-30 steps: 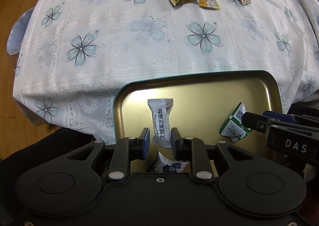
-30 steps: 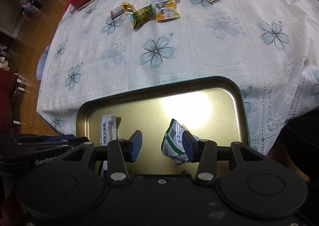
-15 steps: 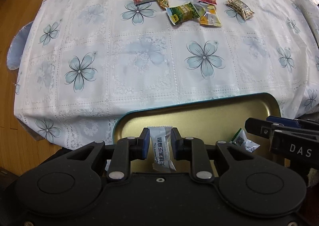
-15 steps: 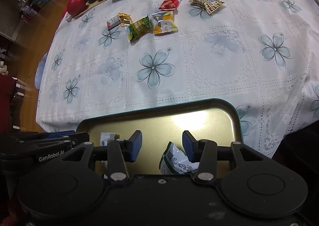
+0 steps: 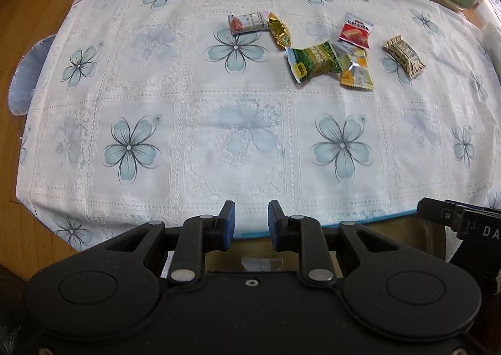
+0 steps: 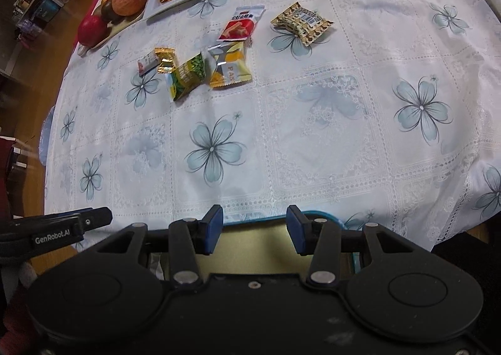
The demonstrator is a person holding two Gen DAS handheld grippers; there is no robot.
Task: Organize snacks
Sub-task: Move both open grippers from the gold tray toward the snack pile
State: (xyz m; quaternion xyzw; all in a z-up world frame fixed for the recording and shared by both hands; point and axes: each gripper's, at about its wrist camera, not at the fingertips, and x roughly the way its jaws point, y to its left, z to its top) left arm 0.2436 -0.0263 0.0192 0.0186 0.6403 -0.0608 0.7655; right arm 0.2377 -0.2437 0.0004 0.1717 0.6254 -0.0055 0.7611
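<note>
Both hand-held grippers — left [image 5: 250,217] and right [image 6: 255,220] — hang released and empty over the gold tray's [image 6: 260,248] far rim, six loose snacks [image 5: 314,62] lying well ahead on the counter [image 5: 238,142] (advisably approach one isolated packet, jaws straddling its short width).
</note>
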